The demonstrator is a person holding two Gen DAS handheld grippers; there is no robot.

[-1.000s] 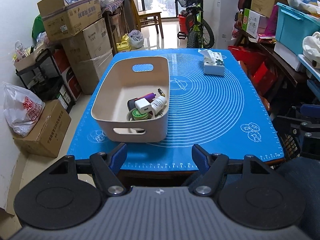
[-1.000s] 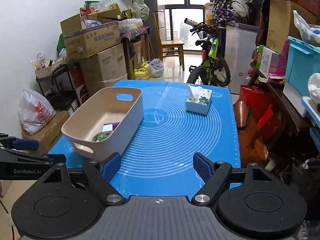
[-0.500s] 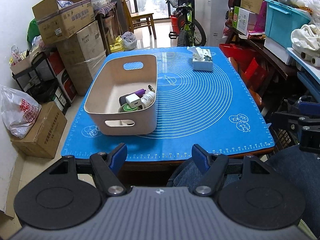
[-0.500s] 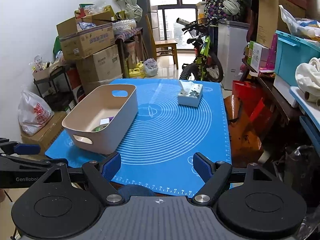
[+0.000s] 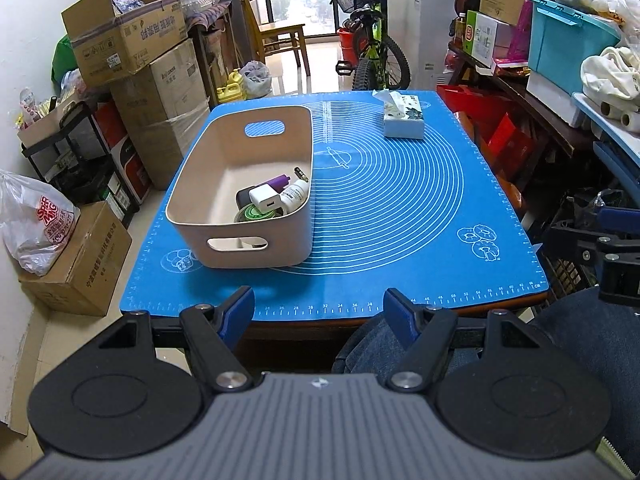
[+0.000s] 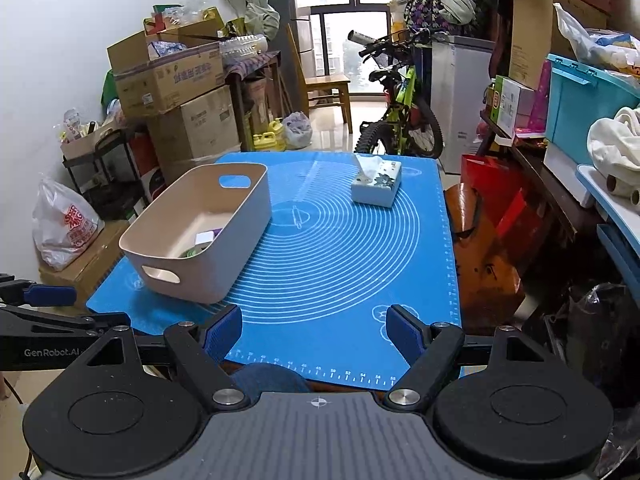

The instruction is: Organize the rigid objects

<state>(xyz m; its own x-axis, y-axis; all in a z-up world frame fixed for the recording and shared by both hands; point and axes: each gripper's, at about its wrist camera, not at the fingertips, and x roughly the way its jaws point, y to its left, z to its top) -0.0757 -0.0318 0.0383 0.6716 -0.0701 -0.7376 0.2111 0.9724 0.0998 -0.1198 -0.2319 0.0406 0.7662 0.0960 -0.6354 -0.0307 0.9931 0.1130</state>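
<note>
1. While both claws hang back at the bottom of their frames, nothing's between the fingers: left claw (image 5: pixel 319 308) is spread wide and holding nothing, right claw (image 6: pixel 315 326) same deal.
2. Beige bin (image 5: pixel 240 240) sits left of center in the left wrist view, on the blue mat (image 5: pixel 400 208) that covers the worktop.
3. Inside the bin, piled toward its near right corner: white charger (image 5: pixel 265 201), purple lighter-looking thing (image 5: pixel 276 181), small white bottle (image 5: pixel 295 193), green tape roll (image 5: pixel 249 214), and a battery (image 5: pixel 301 174) up against the right wall.
4. Tissue box (image 5: pixel 402 118) is at the mat's far end, upper middle of the frame, well apart from the bin.
5. Right wrist view has the bin (image 6: pixel 200 236) at left-center, tissue box (image 6: pixel 376 182) upper middle.
</note>
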